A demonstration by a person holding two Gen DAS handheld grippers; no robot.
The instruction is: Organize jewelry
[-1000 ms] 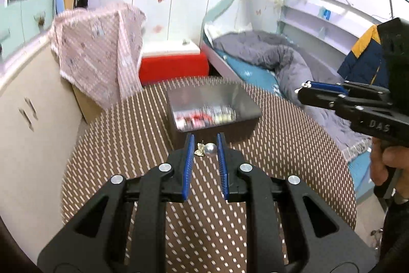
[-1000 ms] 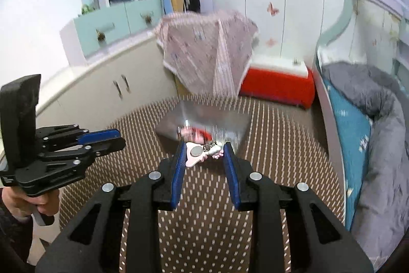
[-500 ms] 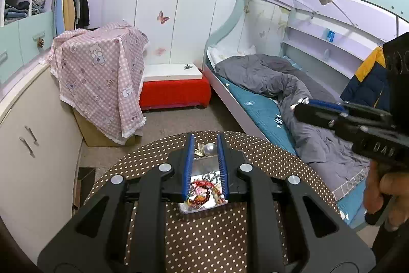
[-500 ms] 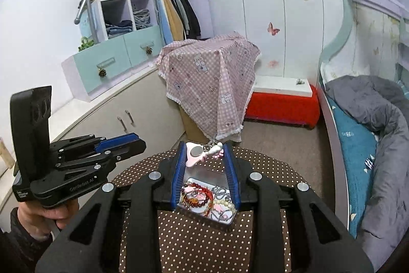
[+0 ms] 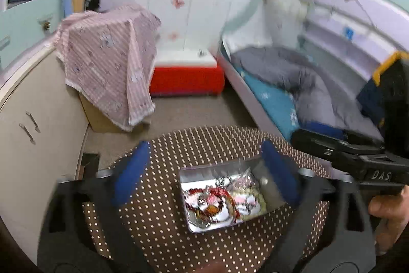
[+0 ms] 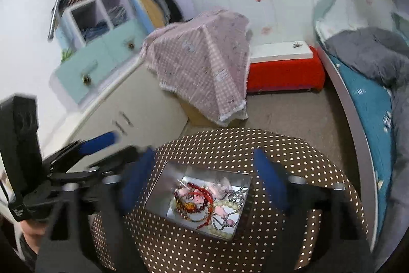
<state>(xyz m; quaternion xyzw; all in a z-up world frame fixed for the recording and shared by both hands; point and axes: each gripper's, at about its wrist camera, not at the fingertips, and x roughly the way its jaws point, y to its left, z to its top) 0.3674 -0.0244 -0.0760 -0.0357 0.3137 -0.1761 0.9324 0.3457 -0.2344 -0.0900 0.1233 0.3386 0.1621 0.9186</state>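
Observation:
A silver metal box (image 5: 188,198) sits on the round brown polka-dot table (image 5: 158,216). It holds a heap of jewelry (image 5: 219,198): red bead bracelets, pearl strands, pink pieces and chains. It also shows in the right wrist view (image 6: 158,198), with the jewelry (image 6: 204,204) inside. My left gripper (image 5: 204,170) is wide open and empty above the box. My right gripper (image 6: 202,178) is wide open and empty above the box too. Each gripper shows in the other's view, the right (image 5: 332,142) and the left (image 6: 94,147).
A cream cabinet (image 5: 30,119) stands left of the table. A pink checked cloth (image 5: 110,63) covers a box behind it. A red and white bench (image 5: 186,76) is at the back. A bed (image 5: 281,83) with a grey duvet runs along the right.
Both grippers opened wide and let go of the jewelry pieces they held. Both views are blurred by motion and now look down on the box.

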